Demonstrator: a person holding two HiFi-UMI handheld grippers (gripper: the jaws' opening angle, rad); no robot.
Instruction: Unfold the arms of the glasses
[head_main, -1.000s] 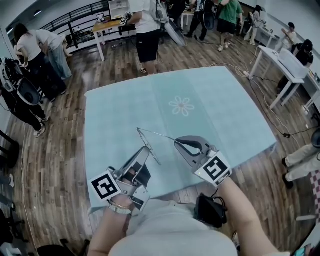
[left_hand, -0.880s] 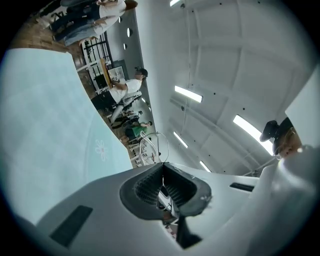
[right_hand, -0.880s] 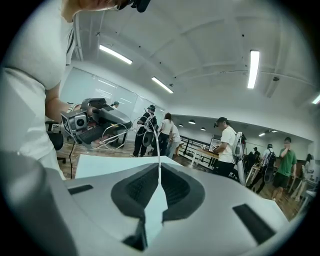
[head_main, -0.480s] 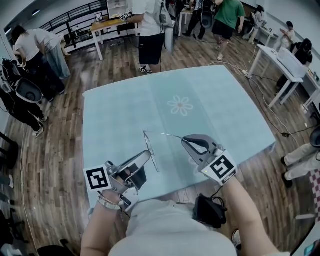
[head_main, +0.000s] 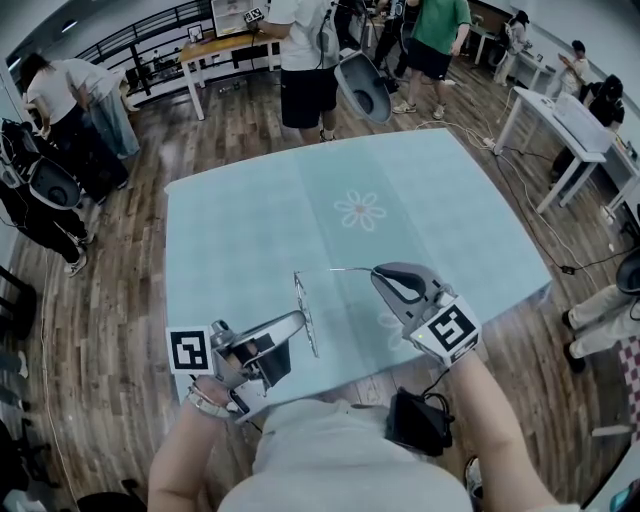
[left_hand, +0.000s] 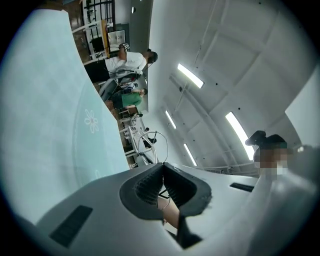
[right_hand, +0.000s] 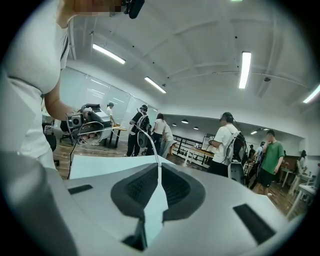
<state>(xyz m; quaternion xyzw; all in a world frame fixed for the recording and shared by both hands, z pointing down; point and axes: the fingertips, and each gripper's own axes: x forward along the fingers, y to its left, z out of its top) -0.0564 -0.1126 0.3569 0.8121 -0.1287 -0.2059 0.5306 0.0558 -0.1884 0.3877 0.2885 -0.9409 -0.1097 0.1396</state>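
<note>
Glasses (head_main: 304, 312) sit above the table (head_main: 230, 220), at 6 o'clock from its flower print (head_main: 361, 211). Left gripper (head_main: 297, 320), at 7 o'clock, clamps the frame. Right gripper (head_main: 379, 271), at 4 o'clock, pinches the temple arm (head_main: 350, 269).

Both forearms reach forward, elbows bent. The left gripper (head_main: 298, 321) and the right gripper (head_main: 378, 271) each pinch the glasses (head_main: 301, 297), jaws closed.

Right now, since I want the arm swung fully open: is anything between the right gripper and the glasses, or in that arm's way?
Nothing visible. The right gripper is shut on the arm at its tip, the left gripper on the frame of the glasses, held above the tablecloth with only air around that arm.
</note>
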